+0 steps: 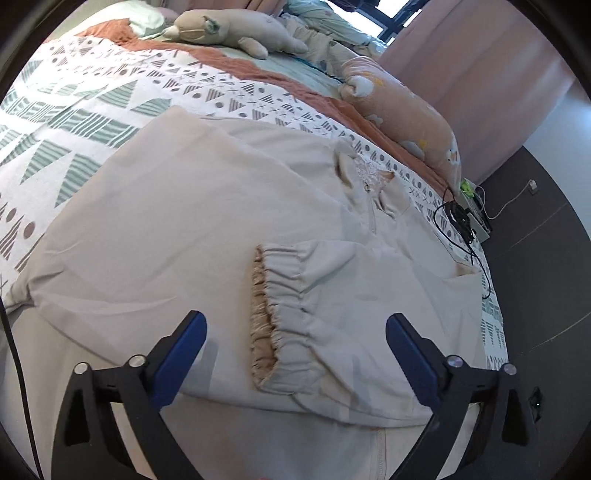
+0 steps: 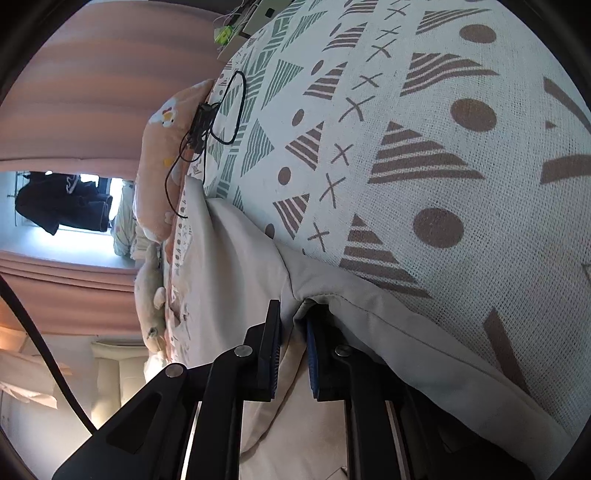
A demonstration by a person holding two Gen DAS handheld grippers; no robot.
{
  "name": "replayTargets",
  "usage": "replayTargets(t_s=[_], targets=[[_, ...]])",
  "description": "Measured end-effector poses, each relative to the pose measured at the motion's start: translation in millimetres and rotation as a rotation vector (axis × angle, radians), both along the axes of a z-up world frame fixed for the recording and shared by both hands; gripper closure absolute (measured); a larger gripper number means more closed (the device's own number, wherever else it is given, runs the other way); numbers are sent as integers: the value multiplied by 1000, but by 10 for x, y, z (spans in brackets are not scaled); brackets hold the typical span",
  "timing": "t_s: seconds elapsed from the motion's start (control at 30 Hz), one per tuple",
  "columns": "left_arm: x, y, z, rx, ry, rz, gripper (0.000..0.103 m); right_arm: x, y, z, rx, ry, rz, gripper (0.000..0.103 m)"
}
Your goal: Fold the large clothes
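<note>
The left tongs (image 1: 295, 332) are spread wide and hold nothing, hovering just above the beige jacket (image 1: 184, 221). Between their blue pads (image 1: 184, 350) lies the elastic cuff (image 1: 273, 317) of a sleeve folded across the garment's body; the cuff is gathered in tight ridges with a tan lining showing at its mouth. The jacket's near hem runs out of frame below the tongs. In the right wrist view, the right tongs (image 2: 293, 343) are pinched on a fold of the jacket's edge (image 2: 258, 258), the cloth bunched between the pads so that the pinched part is hidden. The jacket is smooth, matte and lightly creased, spread flat on the bed. Under it the bedspread (image 1: 92, 103) is a coarse white weave printed with striped triangles, dots and crosses. Further out lie a long peach bolster (image 1: 406, 118), a grey plush toy (image 1: 229, 29) and a black cable (image 1: 461, 229) looped at the bed's edge, its end hard to make out.
</note>
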State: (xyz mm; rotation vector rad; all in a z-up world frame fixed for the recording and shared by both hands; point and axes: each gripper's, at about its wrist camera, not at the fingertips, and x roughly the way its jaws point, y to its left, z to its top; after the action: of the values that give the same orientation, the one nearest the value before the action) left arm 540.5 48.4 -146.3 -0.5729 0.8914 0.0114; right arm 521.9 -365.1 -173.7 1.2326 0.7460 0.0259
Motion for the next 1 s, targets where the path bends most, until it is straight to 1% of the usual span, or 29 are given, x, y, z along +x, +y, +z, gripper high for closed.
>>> replayTargets(t_s=[0.1, 0.2, 0.27, 0.3, 0.33, 0.37, 0.43, 0.47, 0.5, 0.53, 0.57, 0.63, 0.7, 0.77, 0.8, 0.87, 0.93, 1.0], targets=[[82, -63, -27, 29, 25, -19, 3, -12, 10, 51, -25, 10, -1, 93], [203, -117, -143, 69, 70, -44, 3, -3, -6, 54, -16, 3, -11, 93], [296, -171, -257, 74, 98, -89, 3, -5, -22, 37, 0, -4, -26, 93], [345, -210, -321, 76, 117, -119, 6, -6, -28, 25, 9, -7, -33, 93], [383, -250, -370, 92, 130, -139, 16, -11, -38, 9, 21, -9, -42, 93], [393, -293, -377, 134, 130, -143, 22, -5, -44, -5, 28, -10, -47, 93], [389, -364, -349, 212, 110, -148, 53, 5, -60, -23, 33, -15, -53, 93], [389, -386, -334, 212, 99, -165, 61, 17, -70, -28, 35, -16, -53, 93], [383, -397, -308, 205, 85, -183, 72, 19, -81, -33, 37, -17, -57, 93], [365, -405, -261, 213, 65, -194, 82, 14, -94, -35, 35, -20, -66, 93], [344, -407, -203, 231, 44, -198, 89, 14, -102, -39, 33, -22, -73, 93], [274, -365, -41, 253, -1, -171, 92, 29, -97, -32, 25, -20, -76, 93], [189, -288, 101, 265, -44, -116, 93, 59, -59, -7, -5, -14, -62, 93], [101, -181, 161, 248, -60, -60, 93, 96, -19, 14, -18, -9, -41, 93], [64, -133, 155, 240, -55, -33, 93, 101, -6, 11, -15, -9, -36, 93], [12, -85, 66, 221, -17, 8, 93, 109, 15, -6, 2, -10, -30, 93], [-18, -71, -65, 210, 31, 25, 93, 122, 30, -6, 4, -6, -24, 93], [-22, -72, -173, 209, 67, 30, 93, 130, 39, 20, -17, -2, -25, 93]])
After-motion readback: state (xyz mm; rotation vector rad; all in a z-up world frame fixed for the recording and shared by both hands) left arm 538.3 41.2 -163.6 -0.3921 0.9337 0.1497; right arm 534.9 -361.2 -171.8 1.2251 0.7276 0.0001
